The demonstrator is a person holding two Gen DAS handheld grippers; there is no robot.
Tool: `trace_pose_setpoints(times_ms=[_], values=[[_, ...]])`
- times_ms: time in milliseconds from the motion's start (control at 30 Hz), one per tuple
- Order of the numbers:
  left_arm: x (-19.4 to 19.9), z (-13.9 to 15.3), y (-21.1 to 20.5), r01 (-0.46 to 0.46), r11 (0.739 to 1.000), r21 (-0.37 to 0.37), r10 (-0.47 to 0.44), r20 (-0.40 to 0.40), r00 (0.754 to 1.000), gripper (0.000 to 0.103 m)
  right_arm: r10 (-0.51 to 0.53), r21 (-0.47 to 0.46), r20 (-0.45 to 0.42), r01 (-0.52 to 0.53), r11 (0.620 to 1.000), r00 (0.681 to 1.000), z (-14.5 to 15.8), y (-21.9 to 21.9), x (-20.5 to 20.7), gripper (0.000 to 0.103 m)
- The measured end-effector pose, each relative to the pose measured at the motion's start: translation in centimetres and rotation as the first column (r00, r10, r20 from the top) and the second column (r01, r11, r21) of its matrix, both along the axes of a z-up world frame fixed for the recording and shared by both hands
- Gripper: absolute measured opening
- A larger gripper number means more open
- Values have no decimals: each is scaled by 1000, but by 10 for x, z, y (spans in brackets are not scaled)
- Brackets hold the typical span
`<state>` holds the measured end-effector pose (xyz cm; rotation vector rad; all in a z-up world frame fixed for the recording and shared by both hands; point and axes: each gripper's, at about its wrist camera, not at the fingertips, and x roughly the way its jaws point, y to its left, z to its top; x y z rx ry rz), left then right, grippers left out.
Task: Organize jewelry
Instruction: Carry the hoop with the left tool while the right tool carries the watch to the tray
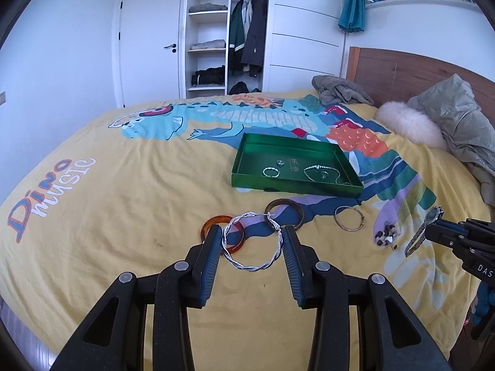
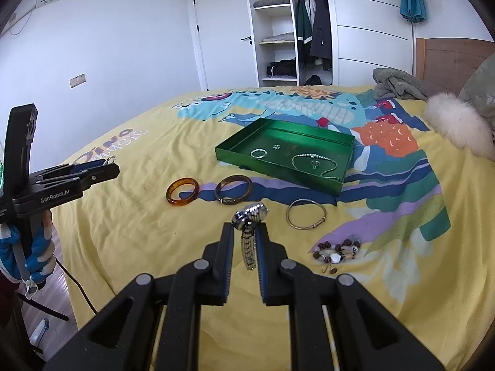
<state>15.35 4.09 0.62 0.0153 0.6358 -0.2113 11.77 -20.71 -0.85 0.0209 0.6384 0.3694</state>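
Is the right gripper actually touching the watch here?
Touching. In the right wrist view the right gripper has both fingers closed on the silver watch, whose band hangs down between them, lifted off the yellow bedspread.

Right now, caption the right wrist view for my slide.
Right gripper holds a watch before the green tray.

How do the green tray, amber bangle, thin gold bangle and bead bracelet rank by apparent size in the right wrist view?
1. green tray
2. amber bangle and thin gold bangle: alike, not ranked
3. bead bracelet, though nearest the camera
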Motion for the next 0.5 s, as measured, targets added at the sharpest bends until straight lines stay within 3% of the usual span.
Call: trace_pose_setpoints(times_ms=[500], values=[[36, 46, -15, 30, 999, -22, -29, 72, 997, 40, -34, -4, 59, 34, 999, 998, 49, -5, 36, 13]])
